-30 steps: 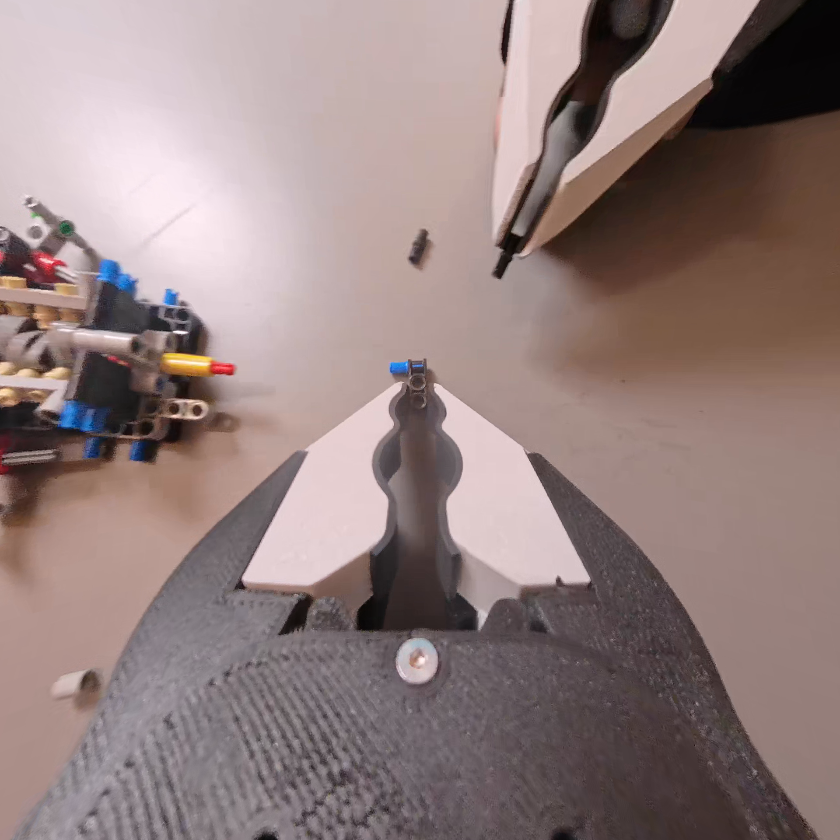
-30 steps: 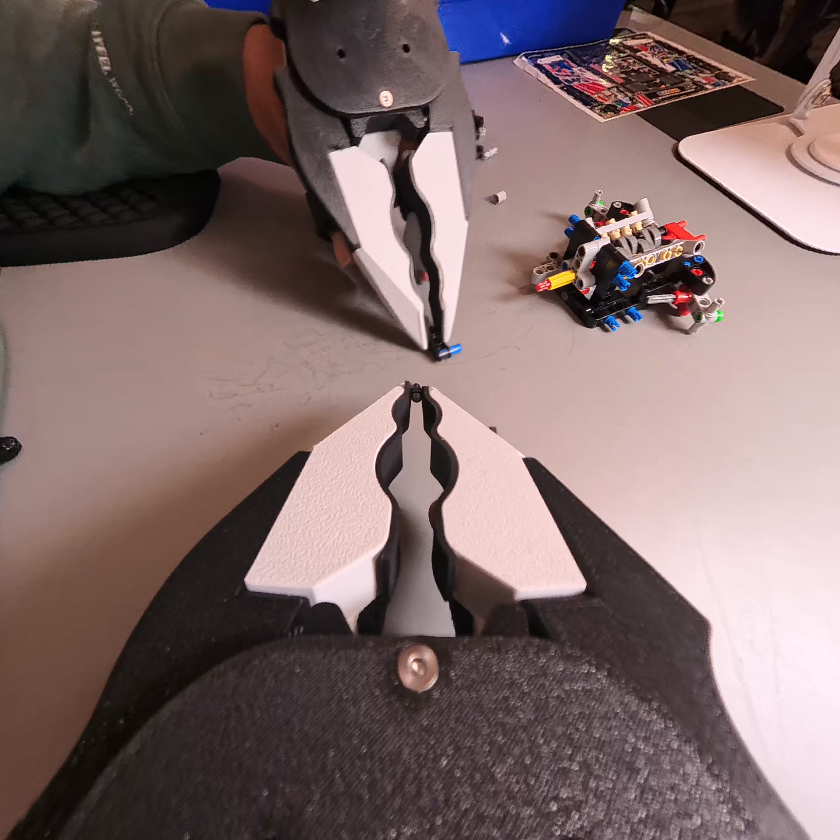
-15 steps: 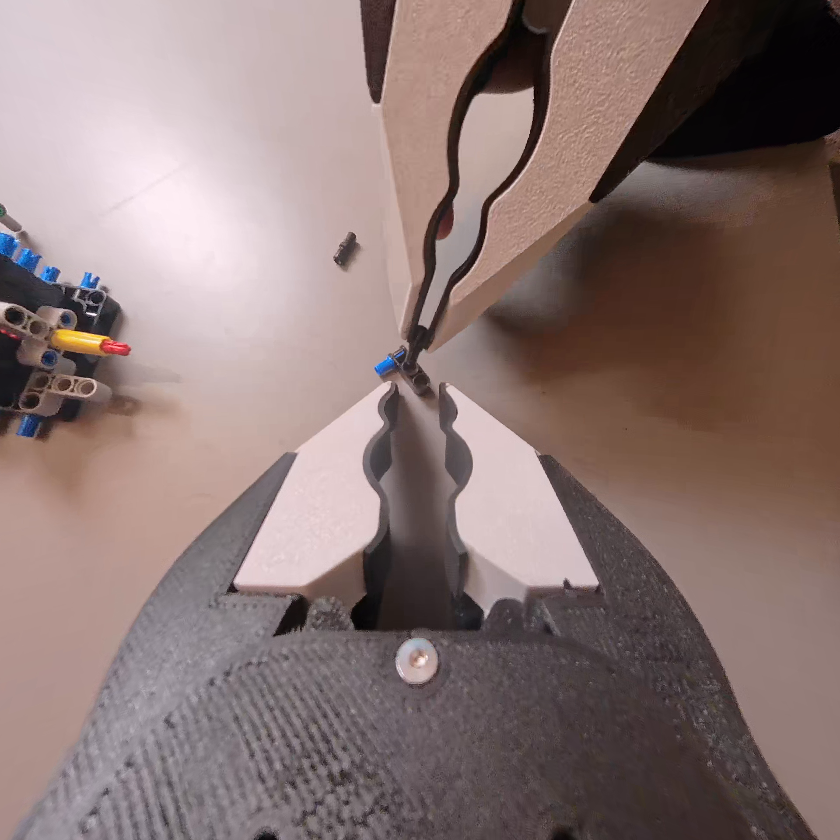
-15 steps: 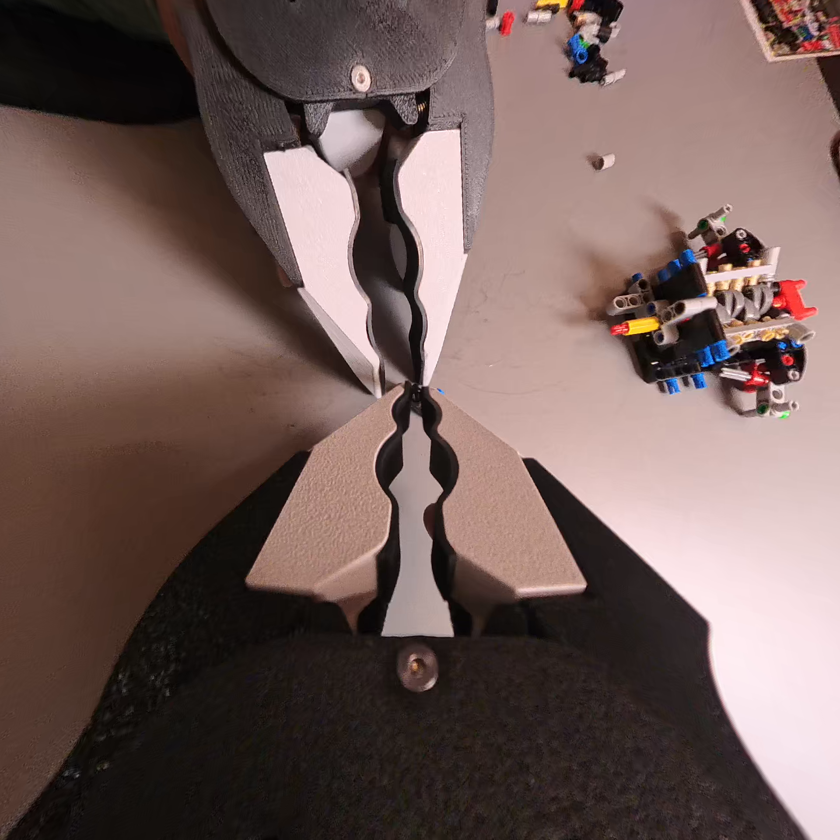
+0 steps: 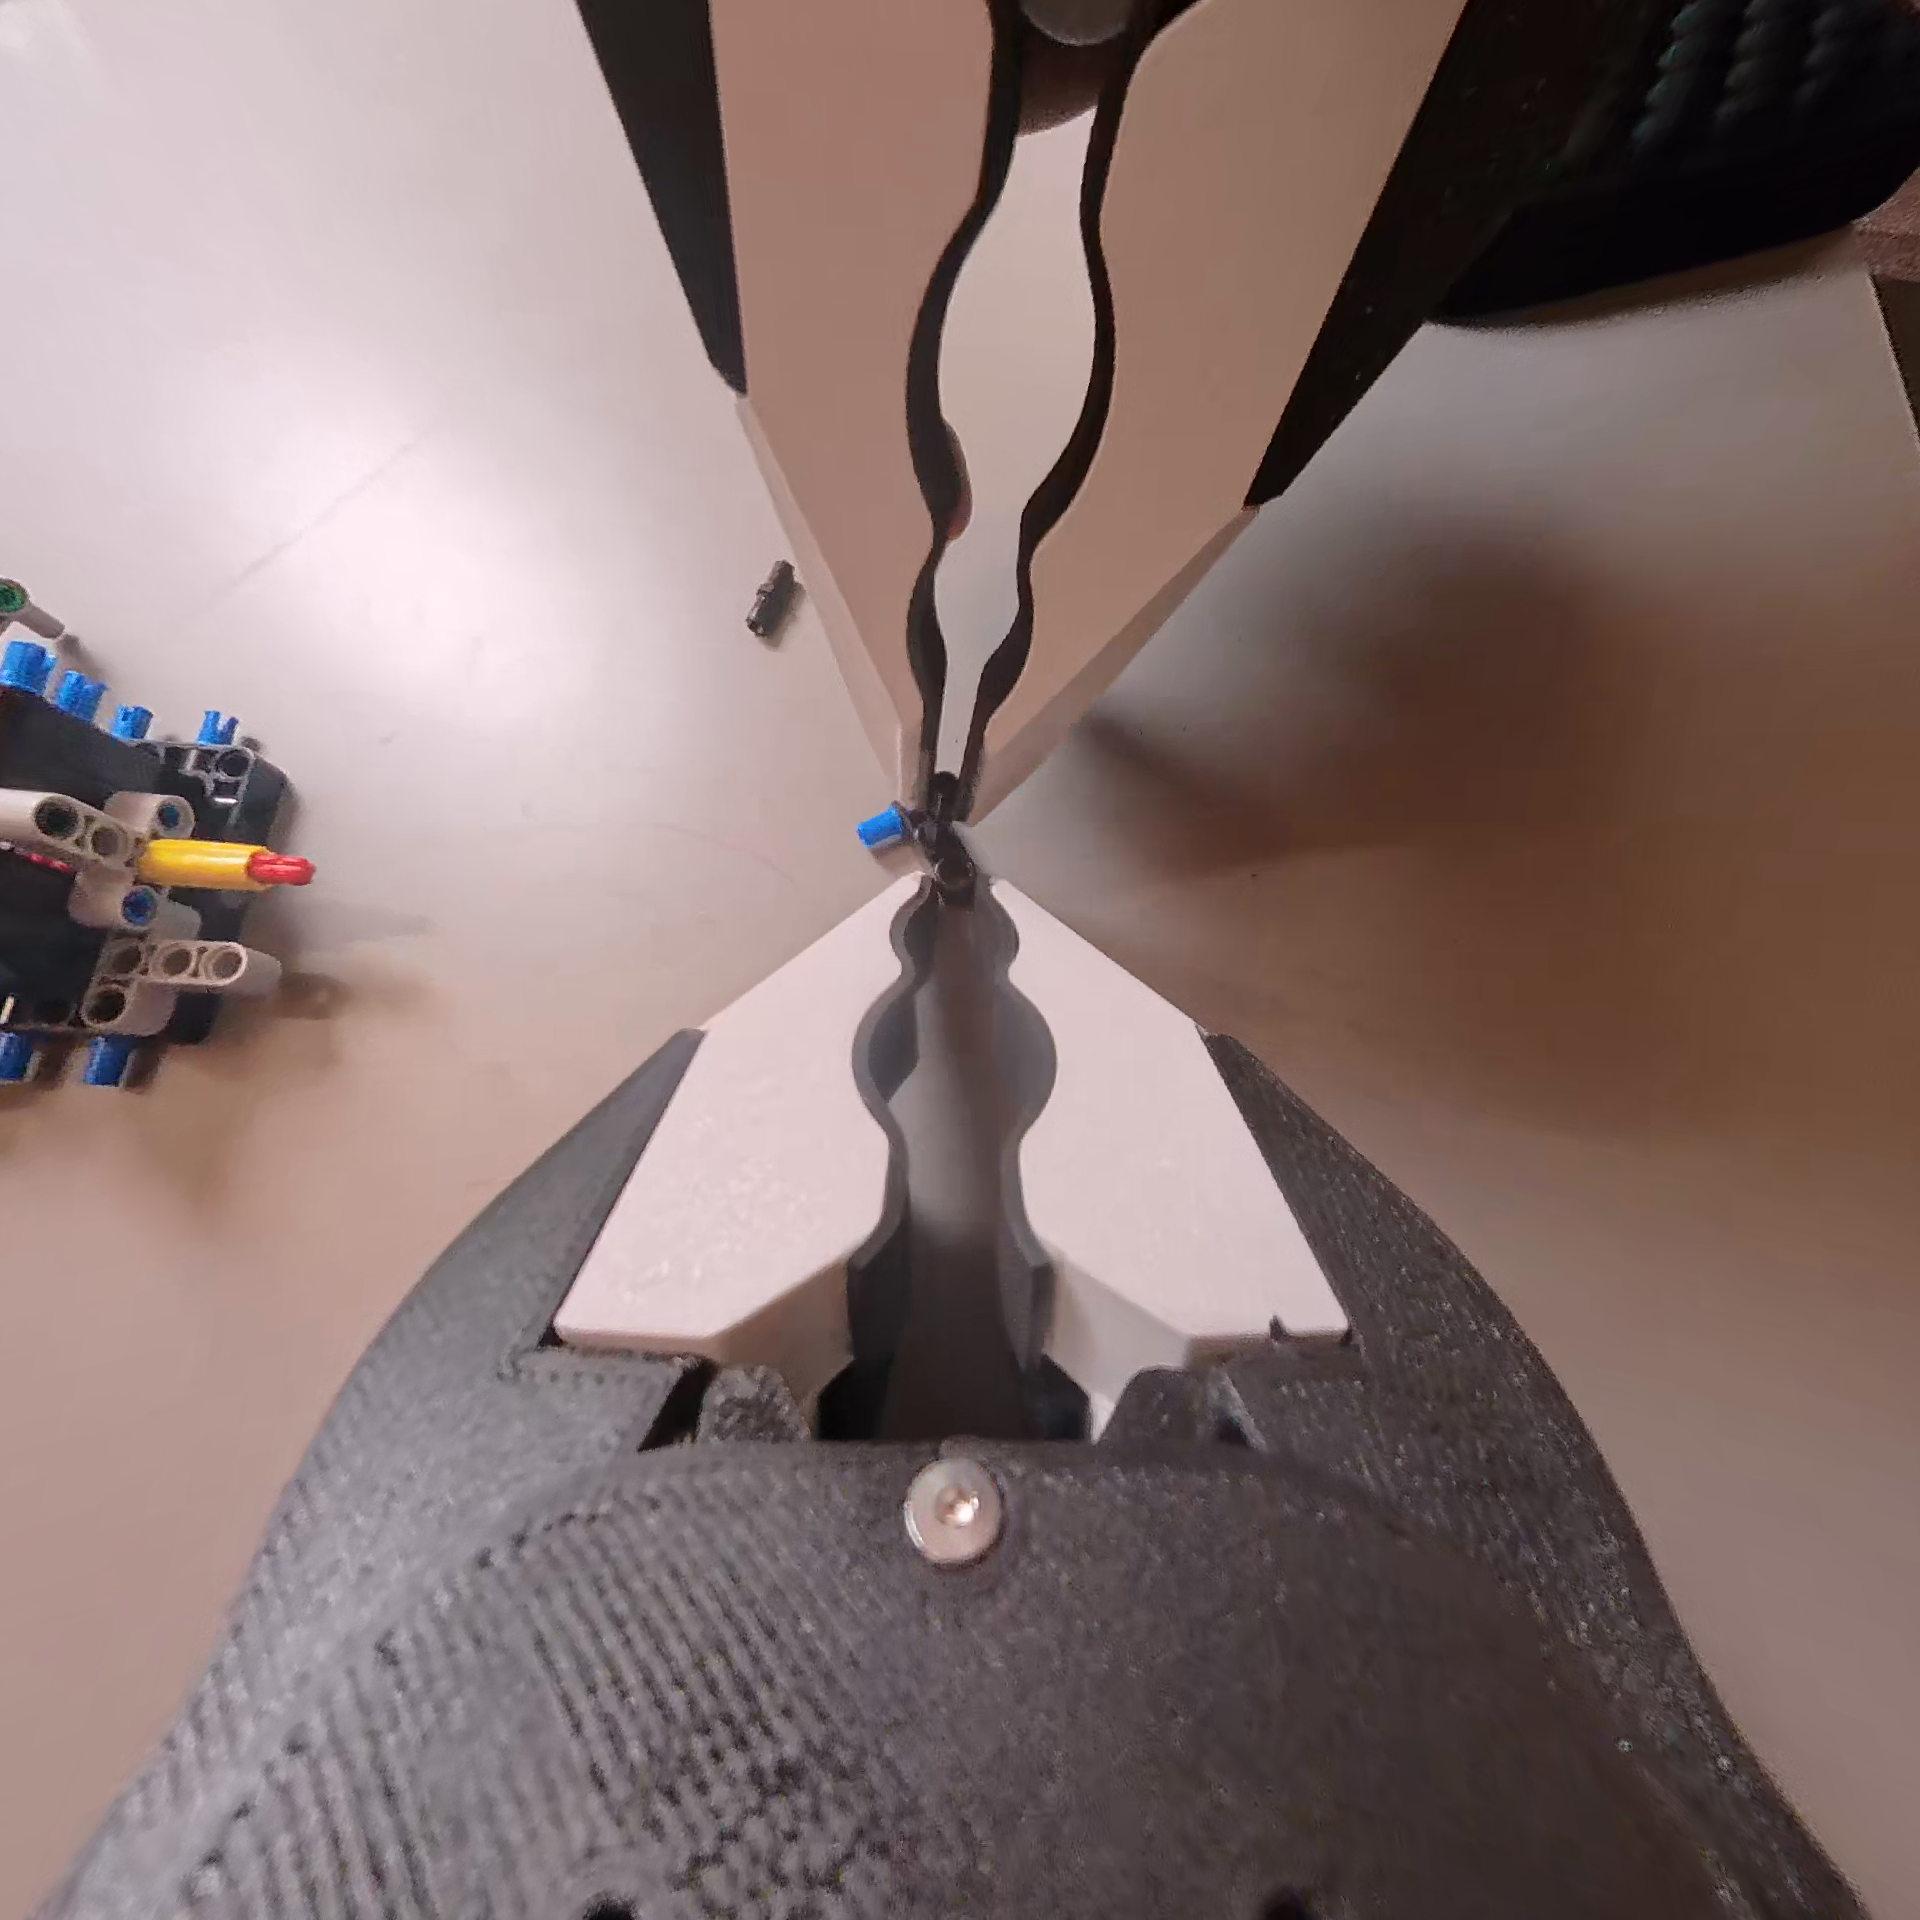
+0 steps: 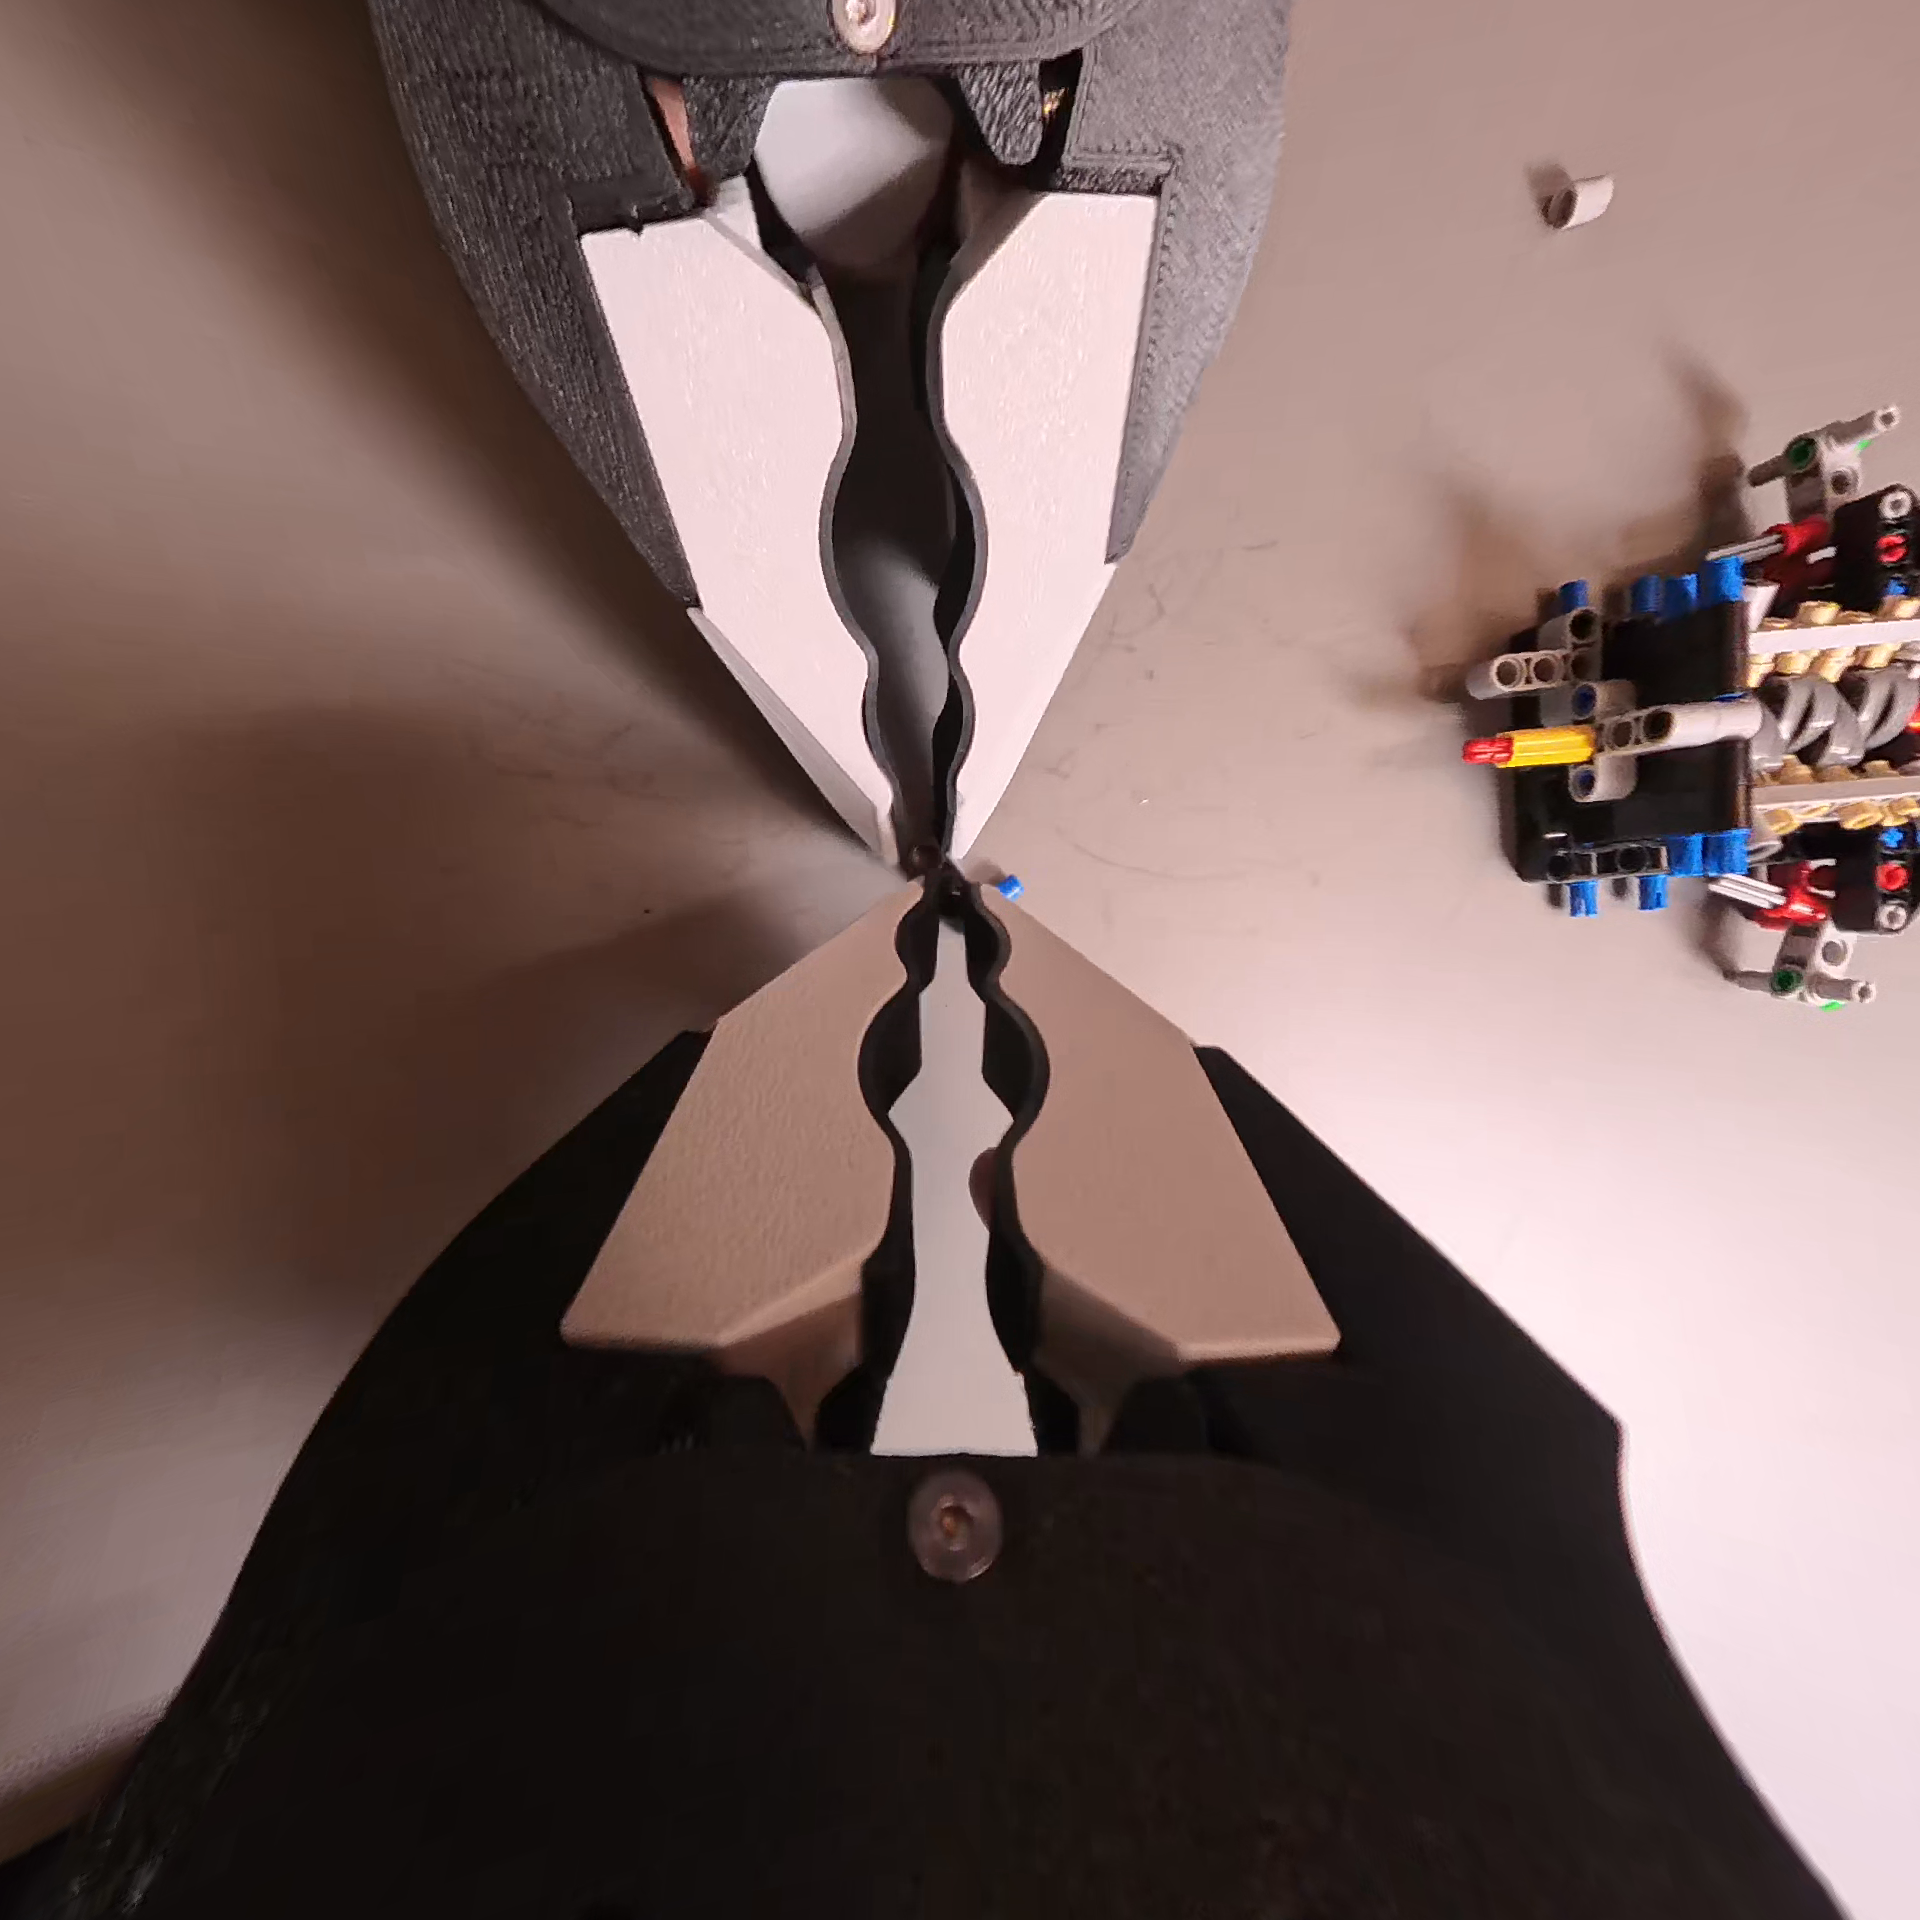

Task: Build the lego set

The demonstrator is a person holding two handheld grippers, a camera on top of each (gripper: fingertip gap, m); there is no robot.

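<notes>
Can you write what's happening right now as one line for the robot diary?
left claw: shut on black piece | right claw: shut on pin | tips meeting | model: untouched

The two grippers meet tip to tip, blocking each other. Table (image 5: 1455, 831) right of the left jaws lies open; the lego model (image 5: 125, 883) sits far left.

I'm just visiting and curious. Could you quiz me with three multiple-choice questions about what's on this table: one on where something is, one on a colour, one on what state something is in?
1. Where is the lego model in the right wrist view?
A. right of the grippers
B. between the fingertips
C. left of the grippers

2. What colour is the pin sticking out of the small dark piece at the fingertips?
A. green
B. blue
C. white

3. How do the left gripper and right gripper stand?
A. far apart
B. one lying flat
C. tip to tip

Answers: 1 A, it sits at the right edge. 2 B, a blue stub shows. 3 C, both tips meet on the piece.
</notes>
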